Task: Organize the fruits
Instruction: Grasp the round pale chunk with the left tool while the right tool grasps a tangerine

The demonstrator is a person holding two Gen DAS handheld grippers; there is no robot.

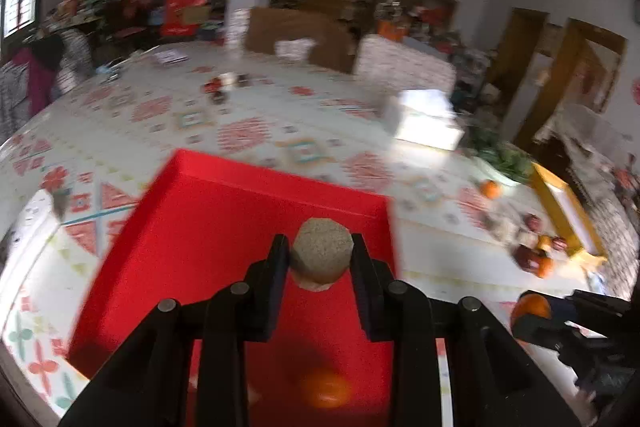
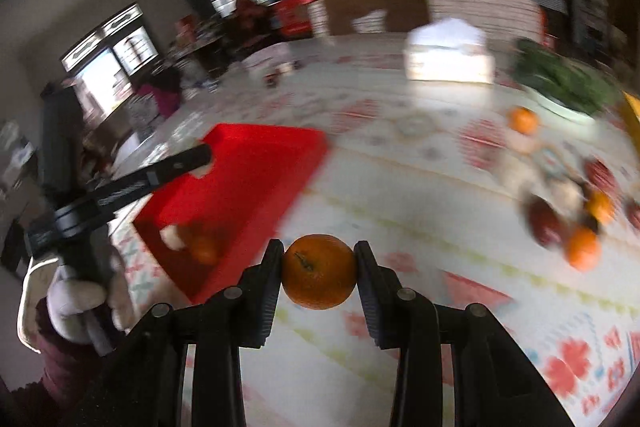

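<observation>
Carrying two fruits at once, I have the left gripper [image 1: 320, 259] clamped on a rough brown fruit [image 1: 322, 254] above the red tray [image 1: 224, 227], and the right gripper [image 2: 319, 271] clamped on an orange [image 2: 319, 271] over the patterned tablecloth [image 2: 440, 307]. Both sets of jaws press against their fruit on each side, so neither is free.

In the left wrist view the tray fills the centre, and one orange fruit [image 1: 325, 389] already lies in it at the lower middle of the frame. In the right wrist view the tray sits at centre left, with the left gripper reaching in over it from the left edge, held by a gloved hand [image 2: 80, 303]. The remaining pile of loose fruit [image 2: 576, 223] lies at the right of that frame, well apart from the tray.

To do this well, I judge the brown fruit should go low over a bare patch of tray before the jaws part, clear of the orange already inside, so nothing rolls. The right gripper should then swing toward the tray's near side, keeping away from the left tool. Both views are blurred, so I would slow down before releasing.
</observation>
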